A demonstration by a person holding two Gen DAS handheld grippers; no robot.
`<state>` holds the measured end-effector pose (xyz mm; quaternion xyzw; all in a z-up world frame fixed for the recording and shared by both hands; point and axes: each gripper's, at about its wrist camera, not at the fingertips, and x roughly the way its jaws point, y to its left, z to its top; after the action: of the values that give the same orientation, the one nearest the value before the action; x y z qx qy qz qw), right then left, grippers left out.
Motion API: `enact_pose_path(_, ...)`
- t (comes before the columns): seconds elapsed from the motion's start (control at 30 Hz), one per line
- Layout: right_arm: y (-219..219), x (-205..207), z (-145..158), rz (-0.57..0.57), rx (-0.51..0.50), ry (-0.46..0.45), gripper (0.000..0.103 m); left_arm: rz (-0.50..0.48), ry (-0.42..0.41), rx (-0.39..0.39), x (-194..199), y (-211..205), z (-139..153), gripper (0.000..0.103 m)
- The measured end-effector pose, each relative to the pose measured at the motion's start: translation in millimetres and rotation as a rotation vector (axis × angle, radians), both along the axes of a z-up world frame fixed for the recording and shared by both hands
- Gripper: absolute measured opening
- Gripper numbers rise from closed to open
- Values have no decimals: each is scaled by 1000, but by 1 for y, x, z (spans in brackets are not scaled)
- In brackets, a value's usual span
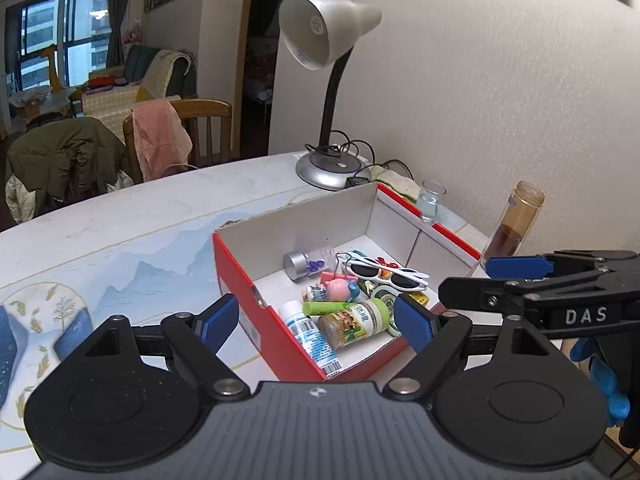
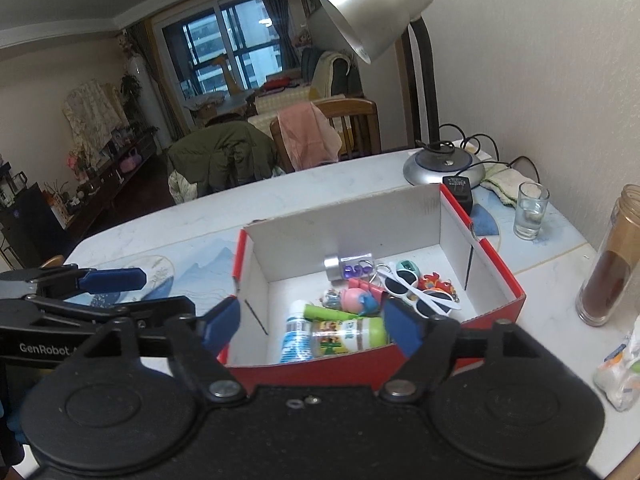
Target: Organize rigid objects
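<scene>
Red box [image 1: 256, 300] sits on the table [image 1: 120, 232] near the wall-side edge, white inside, full of small stuff: sunglasses [image 1: 384, 272], green-lid jar [image 1: 354, 322], white bottle [image 1: 310, 334], green tube [image 1: 322, 307], pink pig toy [image 1: 338, 286], silver-capped vial [image 1: 304, 264]. Left gripper [image 1: 316, 322] spread wide, holding nothing, over the box's near corner. Right gripper [image 2: 312, 326] also wide, holding nothing, at the box's near wall. Lamp [image 1: 326, 164], glass [image 2: 531, 210], brown jar [image 2: 610, 272] stand along the wall edge.
</scene>
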<state>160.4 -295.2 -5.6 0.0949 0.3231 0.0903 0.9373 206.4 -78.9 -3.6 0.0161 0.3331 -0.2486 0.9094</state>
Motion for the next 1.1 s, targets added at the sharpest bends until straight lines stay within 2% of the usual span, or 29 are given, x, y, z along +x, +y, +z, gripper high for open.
enact_pose_path(0.03,2,-3,1,-5,-2,-3,87,-2,-2,-4,-2,3,1,86)
enact_pose_path(0.1,6,-7,2,-10,3,-16,91,8,-7,-6,-5,7,1,95)
enact_pose_path(0.17,8,-12,4,-26,9,-26,98,17,-5,-21,-7,14,1,101)
enact_pose_path(0.3,13,-24,8,-37,24,-58,102,28,-11,-45,-11,24,0,103)
enact_pose_path(0.83,39,-70,13,-122,-7,-135,103,7,-109,-64,-47,37,15,103)
enact_pose_path(1.1,42,-79,11,-149,2,-133,103,-19,-100,-81,-54,38,13,103)
